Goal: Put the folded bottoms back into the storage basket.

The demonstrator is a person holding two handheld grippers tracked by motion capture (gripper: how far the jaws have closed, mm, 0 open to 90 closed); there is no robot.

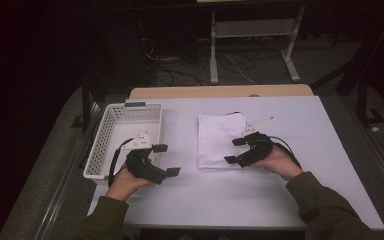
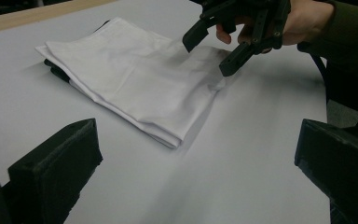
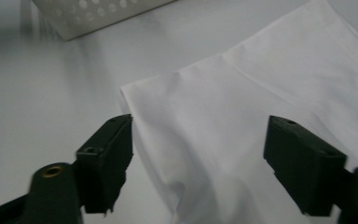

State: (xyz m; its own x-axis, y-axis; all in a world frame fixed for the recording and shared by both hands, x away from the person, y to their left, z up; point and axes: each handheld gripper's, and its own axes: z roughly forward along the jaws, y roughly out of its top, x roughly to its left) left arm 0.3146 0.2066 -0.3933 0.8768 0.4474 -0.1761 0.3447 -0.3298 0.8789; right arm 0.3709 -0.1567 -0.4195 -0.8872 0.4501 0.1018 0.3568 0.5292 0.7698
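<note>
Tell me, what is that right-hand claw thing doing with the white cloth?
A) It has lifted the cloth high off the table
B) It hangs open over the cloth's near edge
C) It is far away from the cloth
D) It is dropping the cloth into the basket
B: the right gripper has its jaws spread apart over the near right edge of the folded white cloth, which lies flat on the table.

1. A white folded cloth, flat and roughly rectangular, lies in several layers on the white table, near the middle and a little to the right; its stacked edges show at the near corner, and a soft crease runs across its top
2. A white perforated plastic basket, rectangular and upright, sits at the table's left edge, well apart from the cloth
</note>
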